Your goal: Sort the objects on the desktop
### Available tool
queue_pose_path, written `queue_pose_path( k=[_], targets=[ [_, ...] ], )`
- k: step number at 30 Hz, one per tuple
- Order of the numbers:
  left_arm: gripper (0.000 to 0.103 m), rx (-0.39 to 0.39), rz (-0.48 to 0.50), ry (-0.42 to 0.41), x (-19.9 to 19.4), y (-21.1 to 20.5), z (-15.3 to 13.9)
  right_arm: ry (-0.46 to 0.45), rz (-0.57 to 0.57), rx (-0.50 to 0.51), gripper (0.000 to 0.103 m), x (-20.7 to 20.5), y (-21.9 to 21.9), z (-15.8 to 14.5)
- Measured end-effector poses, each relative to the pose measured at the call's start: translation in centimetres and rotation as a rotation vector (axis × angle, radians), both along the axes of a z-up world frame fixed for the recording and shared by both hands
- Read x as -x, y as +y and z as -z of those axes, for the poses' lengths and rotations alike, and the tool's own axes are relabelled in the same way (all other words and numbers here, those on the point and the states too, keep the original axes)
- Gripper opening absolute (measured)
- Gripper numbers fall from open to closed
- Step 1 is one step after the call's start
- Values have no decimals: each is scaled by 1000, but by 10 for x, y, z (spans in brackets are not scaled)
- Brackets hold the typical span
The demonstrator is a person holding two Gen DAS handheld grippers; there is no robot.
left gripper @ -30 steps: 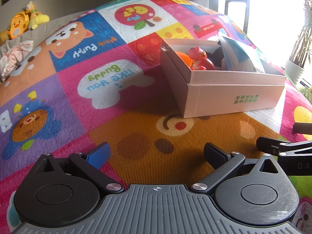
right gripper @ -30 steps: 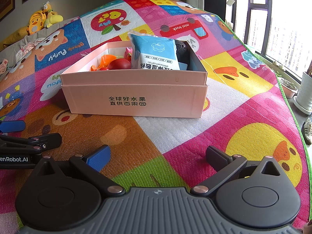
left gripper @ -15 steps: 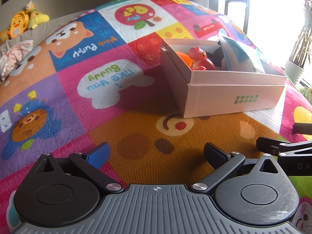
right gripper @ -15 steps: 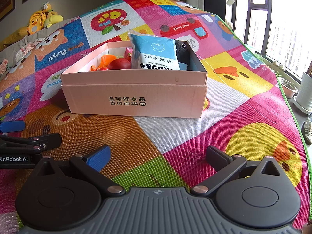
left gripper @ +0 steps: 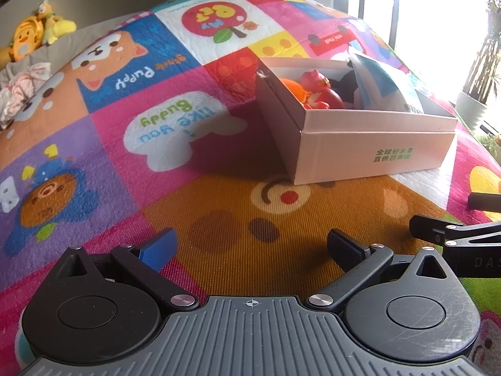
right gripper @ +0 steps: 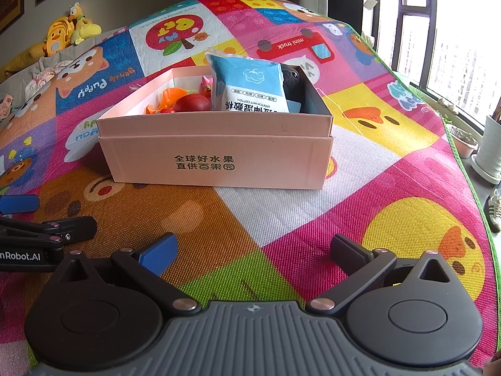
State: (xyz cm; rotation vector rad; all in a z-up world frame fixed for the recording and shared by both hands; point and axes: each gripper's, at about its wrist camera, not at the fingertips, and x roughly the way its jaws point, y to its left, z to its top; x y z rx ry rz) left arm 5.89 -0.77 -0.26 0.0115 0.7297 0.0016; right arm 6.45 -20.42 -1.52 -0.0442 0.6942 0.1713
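Right wrist view: right tongs (right gripper: pixel 252 250) spread, empty, above the play mat (right gripper: pixel 391 163). Left tongs (left gripper: pixel 250 247) likewise spread. Pink box (right gripper: pixel 216 163) holds a blue packet (right gripper: pixel 249 84).

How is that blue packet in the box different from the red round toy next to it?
The blue packet is flat and printed, stands on end and rises well above the pink box's rim; the red round toy is plain, rounded and sits low, barely topping the rim. Both are inside the same box, and neither gripper touches them.
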Motion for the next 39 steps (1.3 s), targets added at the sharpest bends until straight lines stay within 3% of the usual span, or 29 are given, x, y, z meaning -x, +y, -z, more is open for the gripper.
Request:
queue_pose_path(
  k=[39],
  targets=[
    [103,2,-4,-19,4,0,2,0,0,1,103,-1,0,0]
  ],
)
